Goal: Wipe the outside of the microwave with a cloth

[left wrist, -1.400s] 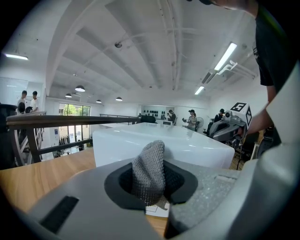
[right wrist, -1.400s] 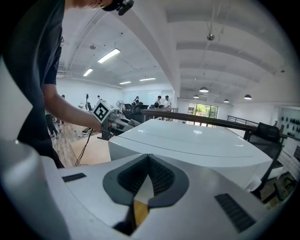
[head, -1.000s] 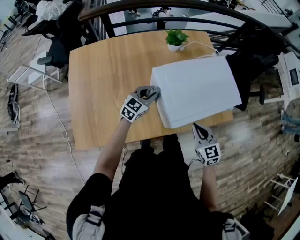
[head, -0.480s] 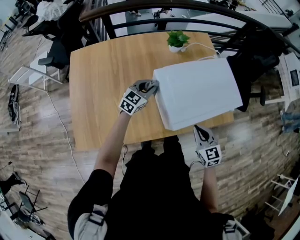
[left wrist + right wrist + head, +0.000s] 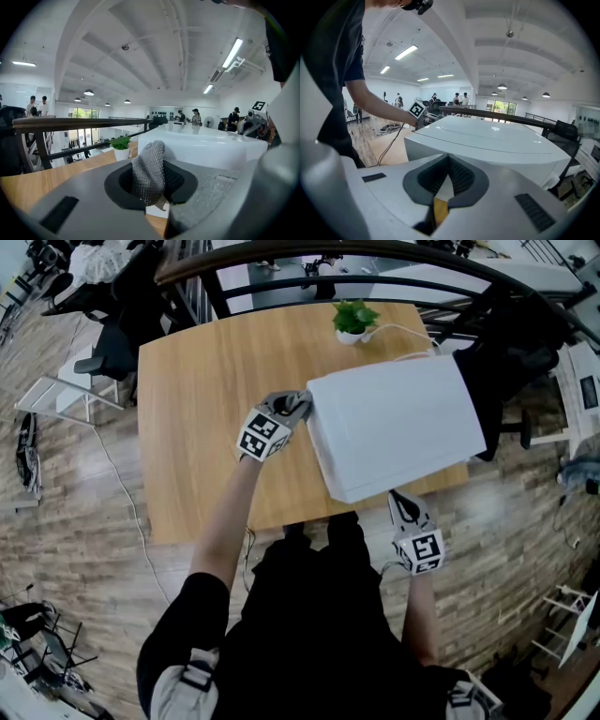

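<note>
One side is being wiped: the left gripper (image 5: 292,407) is pinching the cloth (image 5: 149,171) at the microwave's (image 5: 394,423) left wall, while the right gripper (image 5: 401,505) is hovering, jaws pressed together and empty. Judging by this, most surfaces are probably awaiting wiping.

Microwave (image 5: 394,432) on the table (image 5: 206,381), toward 3 o'clock.
Plant (image 5: 353,320) at the microwave's 12 o'clock; left gripper (image 5: 298,407), cloth (image 5: 149,171) between its jaws, at 10 o'clock; right gripper (image 5: 401,501) at 6 o'clock.

Left arm outstretched, left claw (image 5: 297,407) clamping cloth (image 5: 149,168); right claw (image 5: 401,503) closed, empty.
</note>
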Available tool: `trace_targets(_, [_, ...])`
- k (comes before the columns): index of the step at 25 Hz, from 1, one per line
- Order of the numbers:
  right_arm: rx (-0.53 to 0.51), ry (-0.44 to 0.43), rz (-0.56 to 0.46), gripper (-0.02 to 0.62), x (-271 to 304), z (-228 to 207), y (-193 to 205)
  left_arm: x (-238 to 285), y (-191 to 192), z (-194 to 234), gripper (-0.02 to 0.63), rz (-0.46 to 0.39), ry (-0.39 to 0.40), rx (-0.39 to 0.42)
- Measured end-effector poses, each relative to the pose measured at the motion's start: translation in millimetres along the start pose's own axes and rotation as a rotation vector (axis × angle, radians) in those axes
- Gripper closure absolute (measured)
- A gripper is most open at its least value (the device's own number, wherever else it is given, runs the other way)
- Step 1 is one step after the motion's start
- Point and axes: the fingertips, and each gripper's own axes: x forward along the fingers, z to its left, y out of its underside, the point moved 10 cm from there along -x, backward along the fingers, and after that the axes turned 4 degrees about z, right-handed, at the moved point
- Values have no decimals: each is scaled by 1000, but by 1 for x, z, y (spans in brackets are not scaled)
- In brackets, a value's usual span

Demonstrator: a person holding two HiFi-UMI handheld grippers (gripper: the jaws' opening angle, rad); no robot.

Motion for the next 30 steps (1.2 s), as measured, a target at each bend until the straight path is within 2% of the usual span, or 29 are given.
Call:
trace_targets(13, [2, 9, -7, 597, -1, 1, -5, 7, 8, 6, 555, 17, -5, 20])
trace_targets(22, [-14, 2, -98, 597, -6, 1, -6, 6, 15, -1, 557, 54, 14, 65])
trace_targets(30, [-19, 4, -126, 597, -9, 3, -4, 5, 19, -9, 558, 40, -1, 64])
